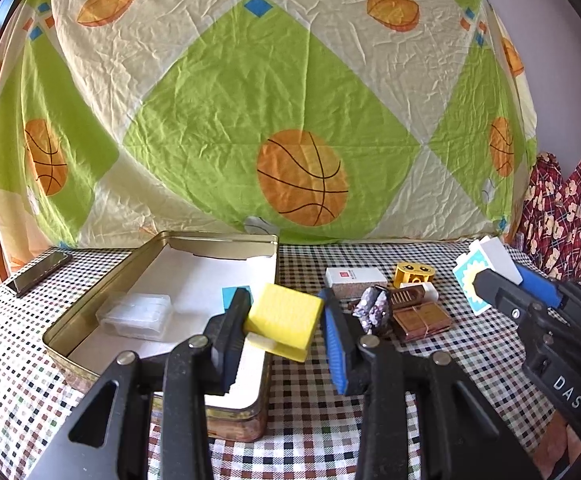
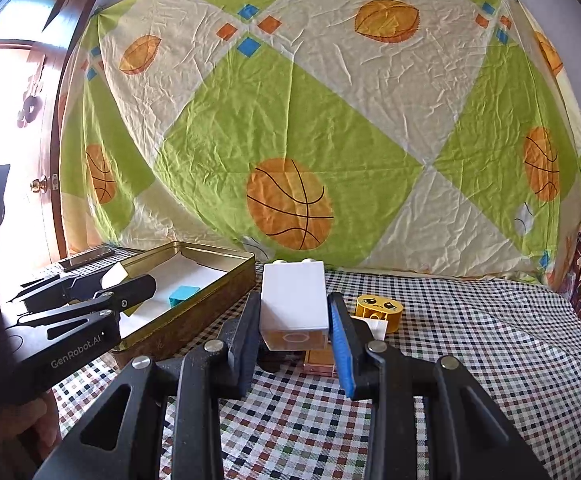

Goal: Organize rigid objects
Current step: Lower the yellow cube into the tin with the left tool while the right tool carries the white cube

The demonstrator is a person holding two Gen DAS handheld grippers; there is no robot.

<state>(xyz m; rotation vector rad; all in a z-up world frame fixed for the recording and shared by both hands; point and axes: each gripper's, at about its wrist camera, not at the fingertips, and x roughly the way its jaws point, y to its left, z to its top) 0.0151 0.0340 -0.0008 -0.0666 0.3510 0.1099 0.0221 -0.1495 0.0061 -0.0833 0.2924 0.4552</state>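
My left gripper is shut on a yellow block and holds it over the right edge of the open gold tin. Inside the tin lie a clear plastic case and a small blue cube. My right gripper is shut on a white toy brick, raised above the checkered table; it shows at the right in the left wrist view. A yellow smiley block, a white box, a glittery purple piece and brown boxes lie right of the tin.
A phone lies at the table's far left corner. A basketball-print sheet hangs behind the table. Red patterned fabric sits at the far right. A wooden door stands at the left.
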